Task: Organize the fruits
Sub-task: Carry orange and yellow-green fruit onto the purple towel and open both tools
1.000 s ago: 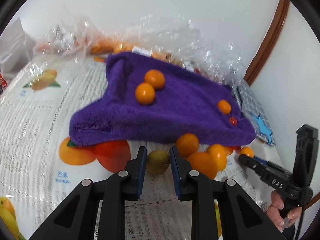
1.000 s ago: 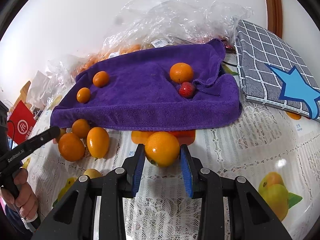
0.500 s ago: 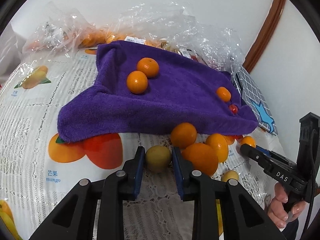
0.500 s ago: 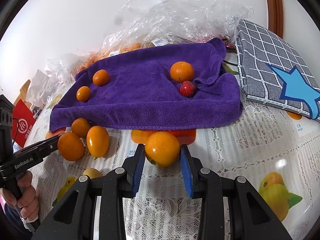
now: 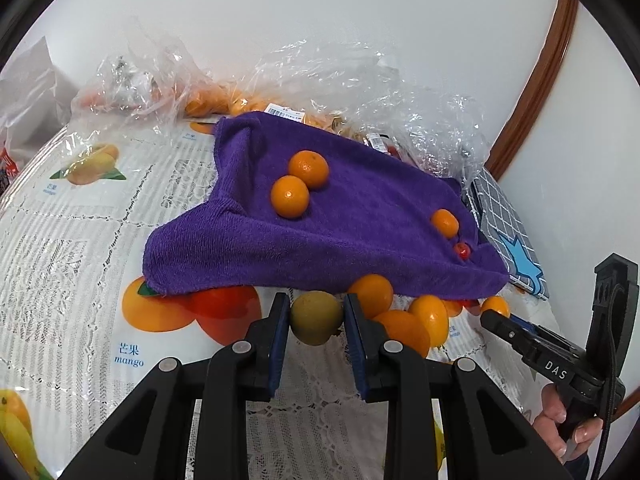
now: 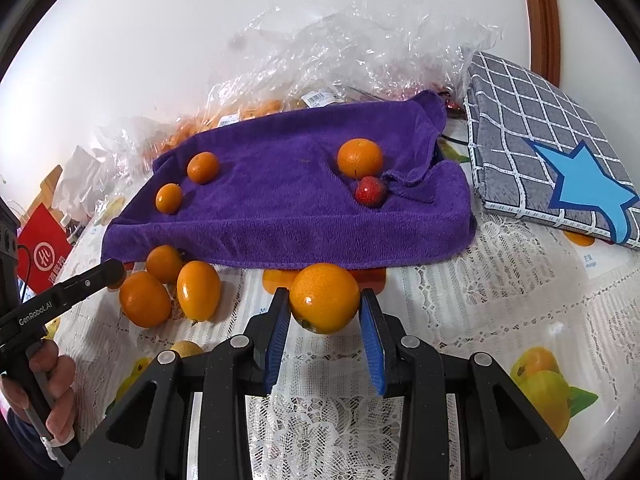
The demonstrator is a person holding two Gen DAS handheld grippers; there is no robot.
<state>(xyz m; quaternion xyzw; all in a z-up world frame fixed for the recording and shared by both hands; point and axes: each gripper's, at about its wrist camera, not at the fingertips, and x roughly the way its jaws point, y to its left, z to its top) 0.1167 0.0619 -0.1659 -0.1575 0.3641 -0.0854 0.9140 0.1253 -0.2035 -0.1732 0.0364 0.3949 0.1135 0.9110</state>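
My left gripper is shut on a small yellow-green fruit, just in front of the purple towel. My right gripper is shut on an orange at the towel's front edge. On the towel lie three small oranges and a red strawberry. Three loose oranges lie on the tablecloth before the towel's left corner, under the left gripper's finger. Another yellowish fruit sits nearer, partly hidden.
Crumpled clear plastic bags with more oranges lie behind the towel against the white wall. A grey checked cloth with a blue star lies at the right. A red bag stands at the far left. The lace tablecloth carries printed fruit pictures.
The left gripper has swayed a little with the yellow-green fruit still in it. The right gripper and its orange have stayed put. The fruit on the towel has not moved.
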